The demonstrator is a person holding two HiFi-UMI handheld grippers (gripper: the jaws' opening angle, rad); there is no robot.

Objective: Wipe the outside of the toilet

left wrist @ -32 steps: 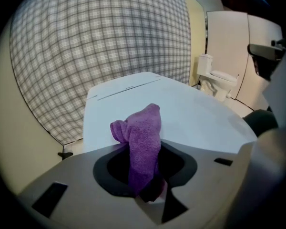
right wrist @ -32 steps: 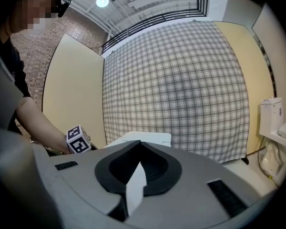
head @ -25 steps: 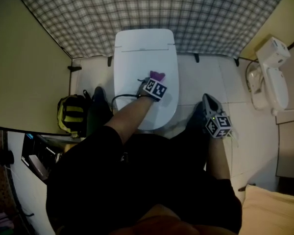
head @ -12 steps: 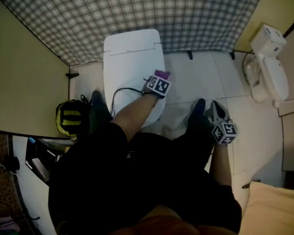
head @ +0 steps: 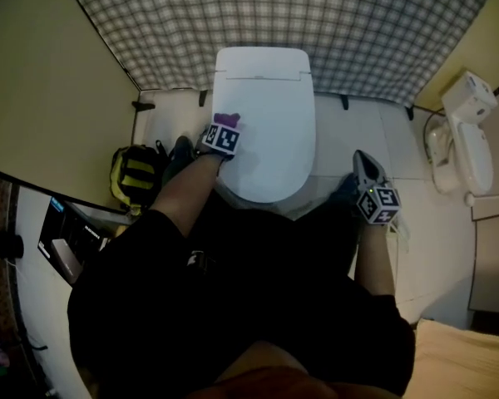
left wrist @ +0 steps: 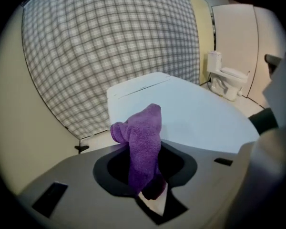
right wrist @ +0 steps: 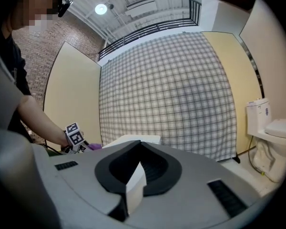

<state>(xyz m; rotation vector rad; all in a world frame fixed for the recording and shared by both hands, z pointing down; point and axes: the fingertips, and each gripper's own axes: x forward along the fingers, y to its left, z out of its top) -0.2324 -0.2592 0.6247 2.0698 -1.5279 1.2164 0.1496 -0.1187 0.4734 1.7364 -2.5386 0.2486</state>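
The white toilet (head: 270, 131) stands in the middle of the head view with its lid down. My left gripper (head: 224, 128) is at the lid's left edge, shut on a purple cloth (head: 227, 120). In the left gripper view the purple cloth (left wrist: 142, 144) sticks up from between the jaws of the left gripper (left wrist: 150, 194), and the toilet lid (left wrist: 195, 116) lies just beyond. My right gripper (head: 362, 166) hangs to the right of the toilet bowl, apart from it. In its own view the right gripper (right wrist: 133, 185) is shut with nothing in it.
A yellow and black backpack (head: 135, 181) lies on the floor left of the toilet. A second white toilet (head: 466, 140) stands at the far right. A checked wall (head: 316, 15) runs behind, and a yellow partition (head: 58, 90) closes the left side. My shoe (head: 180, 155) is beside the bowl.
My left gripper has carried the purple cloth across the lid from its right side to its left edge. The right gripper has stayed to the right of the bowl.
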